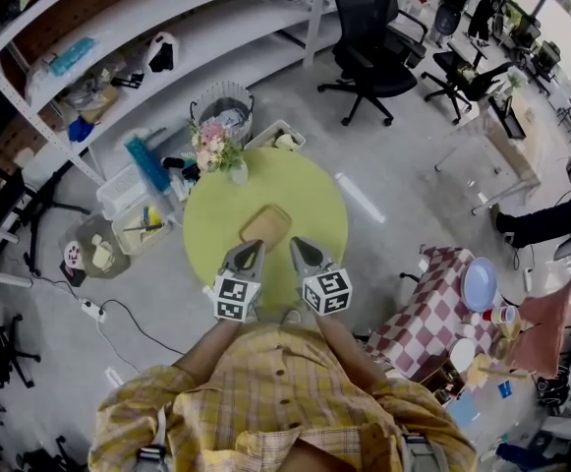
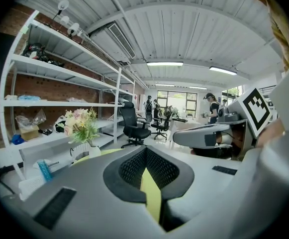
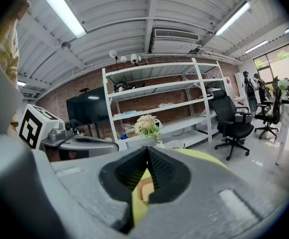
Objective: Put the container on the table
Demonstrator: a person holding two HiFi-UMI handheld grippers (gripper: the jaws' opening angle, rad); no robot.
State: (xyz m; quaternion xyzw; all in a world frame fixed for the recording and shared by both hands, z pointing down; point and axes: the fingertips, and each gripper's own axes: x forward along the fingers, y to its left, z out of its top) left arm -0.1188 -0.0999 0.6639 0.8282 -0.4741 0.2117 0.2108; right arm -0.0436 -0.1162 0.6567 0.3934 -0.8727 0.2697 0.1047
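A shallow tan container (image 1: 265,226) rests flat on the round yellow-green table (image 1: 314,200), near its front half. Just short of the container, both grippers hover over the table's near edge. The left gripper (image 1: 244,259) is shut and empty, and so is the right gripper (image 1: 308,254). In the left gripper view the left gripper (image 2: 145,153) has its jaws together, with only a strip of table showing in the slit. In the right gripper view the right gripper (image 3: 147,153) is also shut, and a piece of the container (image 3: 143,190) shows below its jaws.
A vase of flowers (image 1: 216,150) stands at the table's far left edge. White shelving (image 1: 118,37) runs behind it, with floor bins (image 1: 133,200) and a wire basket (image 1: 224,106) below. A black office chair (image 1: 369,42) and a checkered table (image 1: 432,313) stand to the right.
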